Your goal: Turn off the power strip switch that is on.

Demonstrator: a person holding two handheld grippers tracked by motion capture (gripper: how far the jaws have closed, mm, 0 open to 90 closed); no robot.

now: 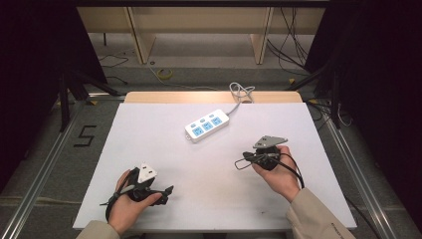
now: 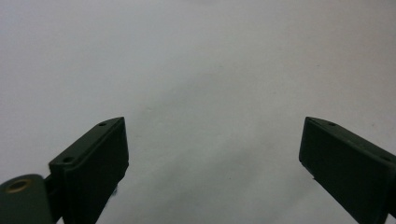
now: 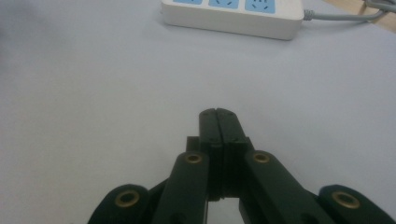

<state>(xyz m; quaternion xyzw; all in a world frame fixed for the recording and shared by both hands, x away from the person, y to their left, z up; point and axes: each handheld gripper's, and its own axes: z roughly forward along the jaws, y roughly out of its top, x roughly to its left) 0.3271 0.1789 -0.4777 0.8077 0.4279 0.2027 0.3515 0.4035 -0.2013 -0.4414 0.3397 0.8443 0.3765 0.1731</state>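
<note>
A white power strip [image 1: 206, 125] with three blue sockets lies at the table's middle, its grey cord [image 1: 241, 92] coiled at the far edge. My left gripper [image 1: 167, 191] rests low near the front left, held by a hand, jaws pointing right. In the left gripper view, my left gripper [image 2: 212, 126] is open wide over bare white tabletop, nothing between its jaws. My right gripper [image 1: 244, 159] is held at the right, pointing left, well short of the strip. In the right gripper view, my right gripper [image 3: 217, 113] is shut with nothing in it, the power strip [image 3: 233, 16] ahead.
The white table [image 1: 149, 134] has a wooden strip along its far edge. Wooden furniture legs [image 1: 141, 40] and loose cables [image 1: 293, 50] lie on the floor beyond. Black tripod legs [image 1: 64, 94] flank the table. A "5" mark [image 1: 85, 135] is on the floor at left.
</note>
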